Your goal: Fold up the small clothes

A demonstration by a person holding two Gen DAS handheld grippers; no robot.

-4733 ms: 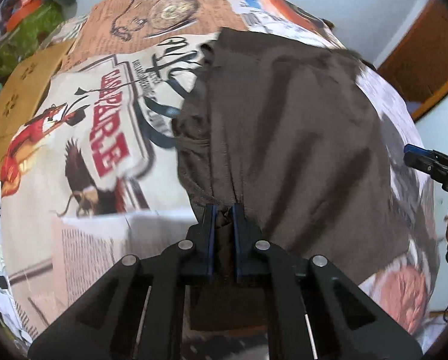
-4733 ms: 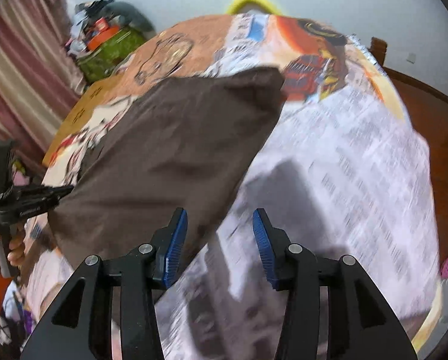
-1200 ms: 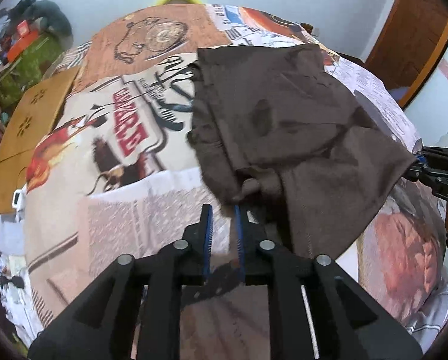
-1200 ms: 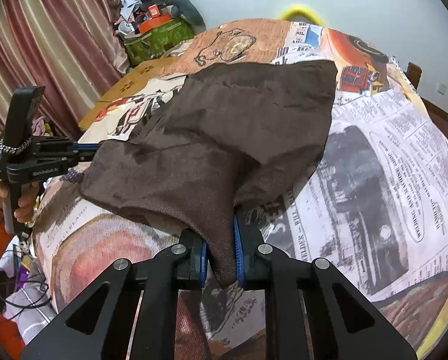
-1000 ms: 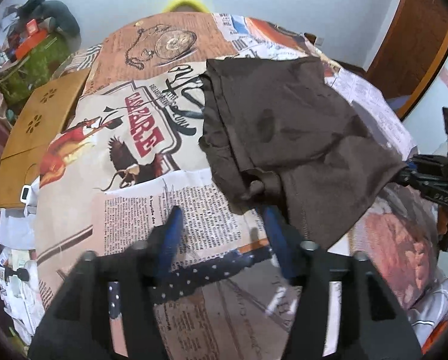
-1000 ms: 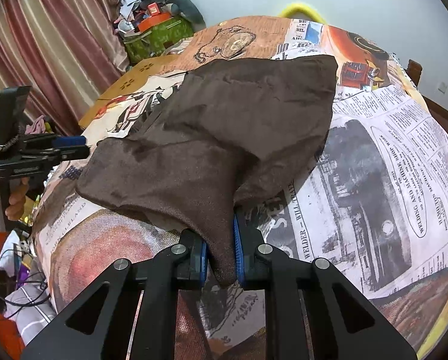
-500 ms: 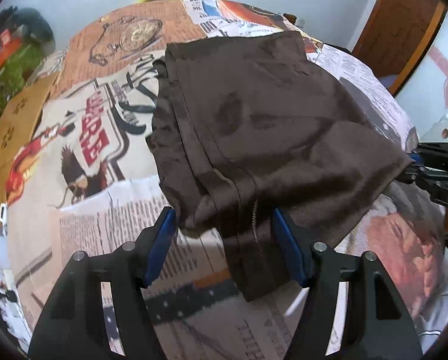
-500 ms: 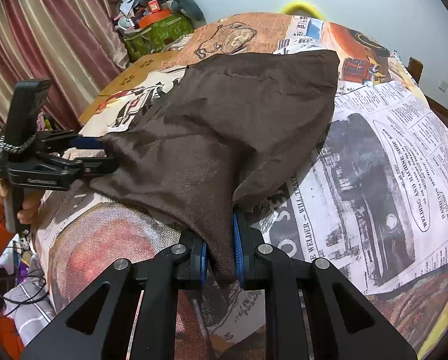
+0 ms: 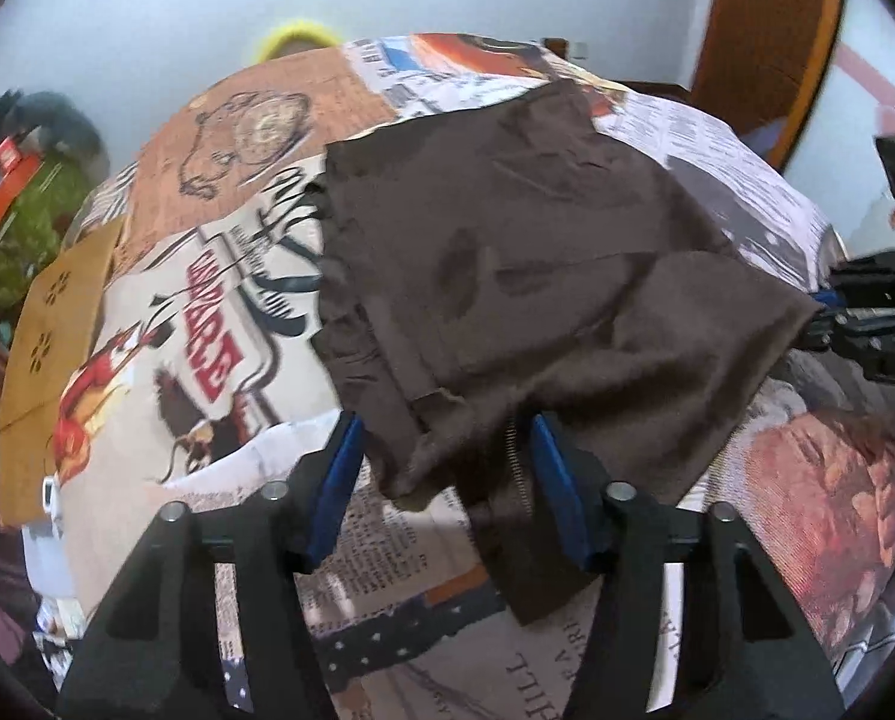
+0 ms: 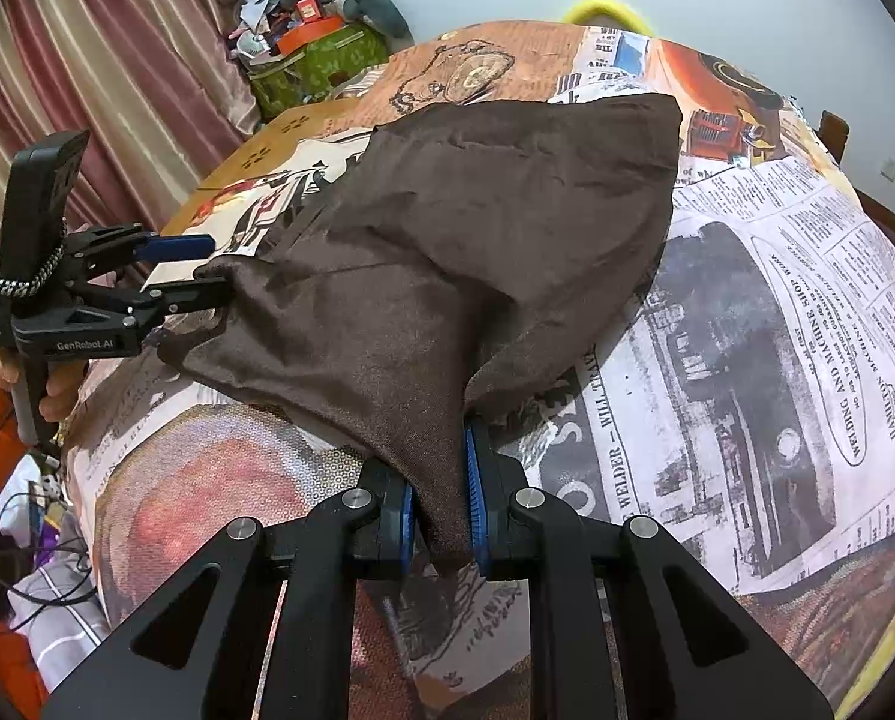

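Note:
A dark brown garment (image 9: 537,276) with a zipper lies on the printed tablecloth (image 9: 219,312); it also shows in the right wrist view (image 10: 477,252). My left gripper (image 9: 447,480) is open, with the garment's near left edge lying between its blue fingers; it shows in the right wrist view (image 10: 189,267) at the garment's left corner. My right gripper (image 10: 438,504) is shut on the garment's near corner and lifts it off the cloth; it shows at the right edge of the left wrist view (image 9: 867,324).
A green box (image 10: 315,66) piled with clutter stands at the far left by striped curtains (image 10: 117,72). A tan cardboard sheet (image 9: 51,348) lies at the table's left edge. A wooden door (image 9: 765,30) is at the far right. Clothes and cables (image 10: 39,570) lie below the left edge.
My left gripper let go of the garment's bunched edge, opened wide, and moved forward so the edge sits between its fingers. My right gripper stays shut on its corner.

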